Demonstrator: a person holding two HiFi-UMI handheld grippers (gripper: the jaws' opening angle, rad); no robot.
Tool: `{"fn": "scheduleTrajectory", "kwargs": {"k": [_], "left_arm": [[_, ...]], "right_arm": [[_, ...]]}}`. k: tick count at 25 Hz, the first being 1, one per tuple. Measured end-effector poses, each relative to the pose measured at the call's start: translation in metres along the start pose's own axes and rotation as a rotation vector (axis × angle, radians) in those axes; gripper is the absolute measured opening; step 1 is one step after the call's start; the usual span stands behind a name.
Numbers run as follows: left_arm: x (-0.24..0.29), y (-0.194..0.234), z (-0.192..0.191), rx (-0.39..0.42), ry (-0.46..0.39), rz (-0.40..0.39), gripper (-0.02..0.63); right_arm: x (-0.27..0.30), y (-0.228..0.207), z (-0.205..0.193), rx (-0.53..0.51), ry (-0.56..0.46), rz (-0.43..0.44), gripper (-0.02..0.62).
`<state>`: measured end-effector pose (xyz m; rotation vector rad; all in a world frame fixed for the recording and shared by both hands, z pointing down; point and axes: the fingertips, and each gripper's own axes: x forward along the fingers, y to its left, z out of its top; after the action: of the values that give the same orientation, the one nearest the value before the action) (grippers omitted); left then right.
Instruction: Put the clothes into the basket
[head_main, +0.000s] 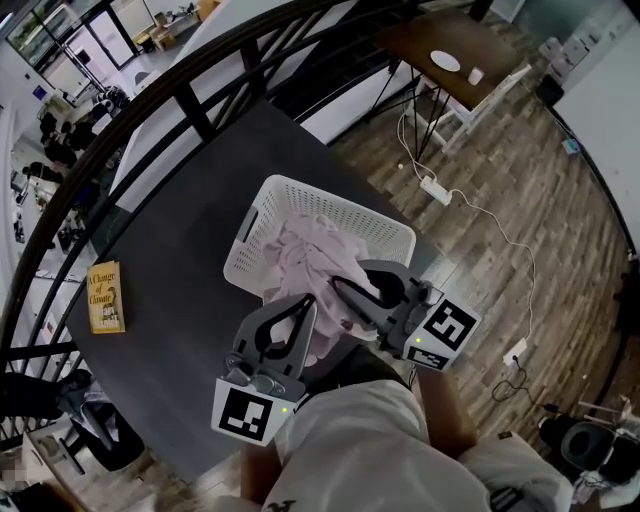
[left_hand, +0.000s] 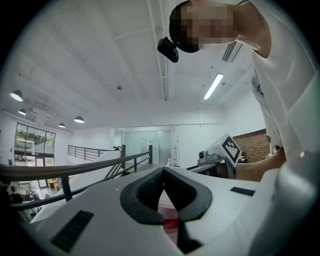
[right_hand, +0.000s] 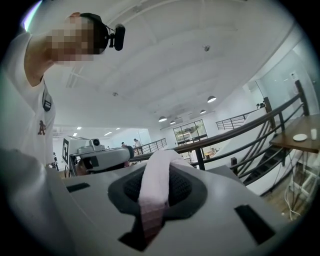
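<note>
Head view: the pink garment lies bunched in the white basket just ahead of both tongs, its near edge spilling over the rim. Side by side, the left tongs and the right tongs each pinch a fold of it above the dark surface.

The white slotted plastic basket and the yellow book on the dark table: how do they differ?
The white slotted plastic basket is a deep open box holding pink clothes; the yellow book lies flat and closed. The basket is far larger than the book. Both rest on the dark grey table.
</note>
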<state>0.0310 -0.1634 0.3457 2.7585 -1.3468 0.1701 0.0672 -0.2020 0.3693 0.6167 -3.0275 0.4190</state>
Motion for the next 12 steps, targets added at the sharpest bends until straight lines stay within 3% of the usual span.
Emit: {"fn": "scheduleTrajectory", "kwargs": {"k": [12], "left_arm": [[0.016, 0.003, -0.02, -0.042, 0.029, -0.022, 0.003]], "right_arm": [[-0.001, -0.021, -0.029, 0.022, 0.067, -0.046, 0.061]]}}
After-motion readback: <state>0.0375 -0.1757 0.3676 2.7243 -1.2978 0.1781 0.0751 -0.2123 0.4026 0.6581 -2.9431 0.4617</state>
